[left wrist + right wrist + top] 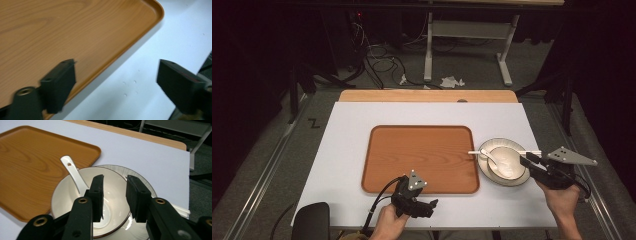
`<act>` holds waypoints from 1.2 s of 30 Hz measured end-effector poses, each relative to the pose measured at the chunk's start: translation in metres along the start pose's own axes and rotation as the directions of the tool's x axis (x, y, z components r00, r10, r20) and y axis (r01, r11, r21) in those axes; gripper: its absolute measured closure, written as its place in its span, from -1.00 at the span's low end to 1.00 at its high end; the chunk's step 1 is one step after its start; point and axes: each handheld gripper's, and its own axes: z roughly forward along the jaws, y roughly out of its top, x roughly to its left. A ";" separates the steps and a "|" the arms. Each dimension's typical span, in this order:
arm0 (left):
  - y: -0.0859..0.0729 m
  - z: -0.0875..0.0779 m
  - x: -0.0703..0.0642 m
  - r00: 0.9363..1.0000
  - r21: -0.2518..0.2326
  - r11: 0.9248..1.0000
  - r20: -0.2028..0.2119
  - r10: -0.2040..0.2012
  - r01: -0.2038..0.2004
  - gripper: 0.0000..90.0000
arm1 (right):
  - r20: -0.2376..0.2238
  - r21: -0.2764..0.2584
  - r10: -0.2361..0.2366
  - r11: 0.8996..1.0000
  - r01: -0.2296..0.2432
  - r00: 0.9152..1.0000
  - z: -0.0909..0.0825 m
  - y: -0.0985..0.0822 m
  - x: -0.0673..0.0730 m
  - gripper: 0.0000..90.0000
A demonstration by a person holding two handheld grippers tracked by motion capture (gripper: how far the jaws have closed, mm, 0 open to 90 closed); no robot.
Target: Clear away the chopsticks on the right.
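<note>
bowl (pixel 506 163) with spoon (pixel 488 156) on plate (pixel 504 181), just right of the tray (pixel 384 150). right gripper (pixel 114 192) over the bowl's rim, jaws part-open, gripping nothing; left gripper (pixel 116 80) wide open, empty. the bowl looks glazed, slippery and breakable: pinch the rim.

— How was the light?

— Bright over the table (pixel 362 130), from above; the room beyond fell off into near black. The bowl (pixel 75 195) carried soft glare on its inner wall.

— Any blur?

— In the left gripper view the tray (pixel 62 32) edge smeared a little. In the right gripper view the near black arms were soft, the far floor grainy. Shadows stayed faint and short.
</note>
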 end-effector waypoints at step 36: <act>-0.032 -0.029 0.002 0.999 -0.049 0.999 -0.052 0.013 -0.016 -0.64 | -0.017 0.264 0.002 0.965 0.002 1.000 0.084 0.002 -0.072 0.64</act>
